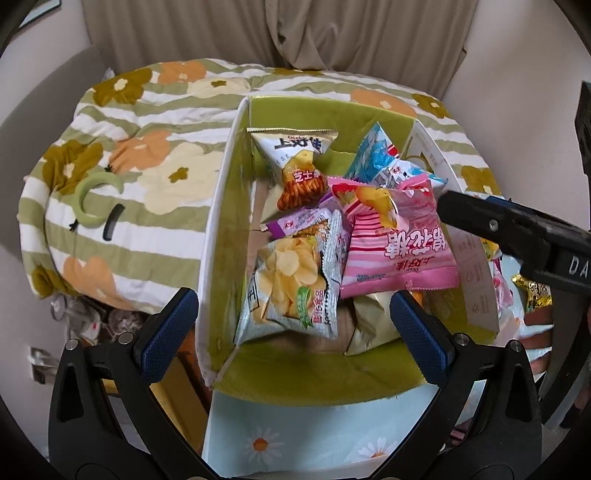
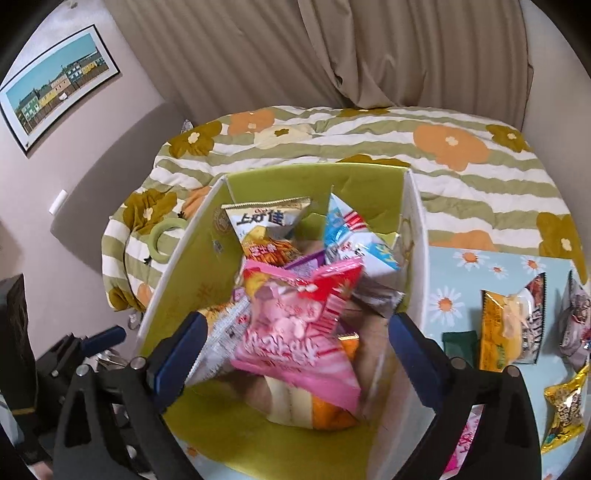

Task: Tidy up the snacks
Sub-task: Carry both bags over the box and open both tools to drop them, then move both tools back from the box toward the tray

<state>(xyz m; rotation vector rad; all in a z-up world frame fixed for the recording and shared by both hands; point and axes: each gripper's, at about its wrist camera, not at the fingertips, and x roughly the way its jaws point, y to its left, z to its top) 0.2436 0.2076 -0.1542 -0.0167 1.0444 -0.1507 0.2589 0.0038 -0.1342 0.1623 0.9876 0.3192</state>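
— What are the hand-held grippers doing?
— The left hand-held gripper [image 1: 291, 332] is hanging wide open, gripping nothing, over the green box [image 1: 295, 107]. The right hand-held gripper [image 2: 295, 354] is gaping too; the pink marshmallow bag [image 2: 295, 332] is lying loose in the box.

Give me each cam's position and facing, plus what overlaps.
Left wrist: on the left gripper, angled down into the green box; own open fingers show, and the right gripper enters from the right.
Right wrist: on the right gripper, angled down over the same box; own open fingers show, pink snack bag loose between them.
Shared: box, pink snack bag, floral quilt, curtain.
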